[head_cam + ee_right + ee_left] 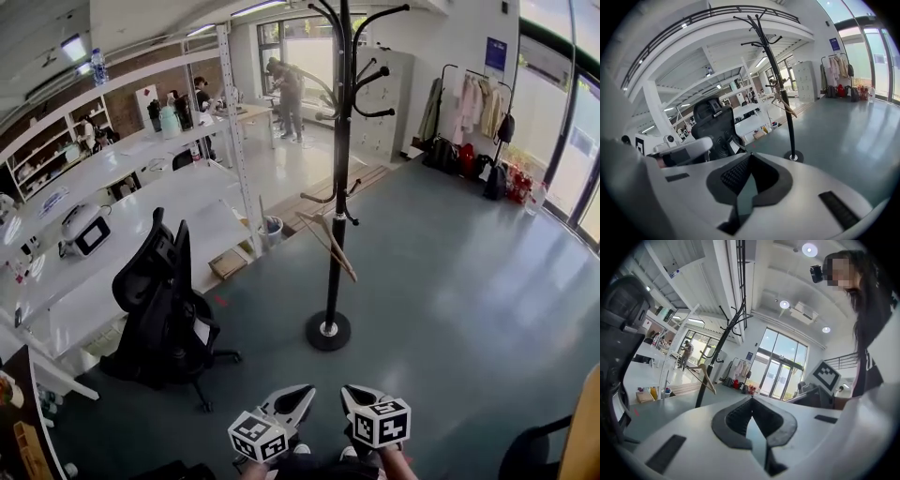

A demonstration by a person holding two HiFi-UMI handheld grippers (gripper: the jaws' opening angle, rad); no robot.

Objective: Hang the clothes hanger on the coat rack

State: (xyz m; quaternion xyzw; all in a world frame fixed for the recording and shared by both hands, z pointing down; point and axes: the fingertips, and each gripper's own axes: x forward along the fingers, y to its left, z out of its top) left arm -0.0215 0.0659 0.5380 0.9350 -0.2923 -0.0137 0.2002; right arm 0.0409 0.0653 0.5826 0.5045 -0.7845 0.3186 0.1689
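Wooden hanger (339, 258) already hangs low on coat rack (343, 112), frame centre; my left gripper (302, 394) and right gripper (351, 394), both closed on nothing at the bottom edge, are best held clear.

White shells on left gripper (302, 394) and right gripper (351, 394), dark grey pads (733, 423), black-and-white square-patterned marker cubes (258, 438). Straight ahead of both claws, black coat rack (335, 187) with pale wooden hanger (330, 242). Ahead-left, black office chair (159, 300), white tables (187, 197). Underneath, dull grey-teal floor (469, 281).
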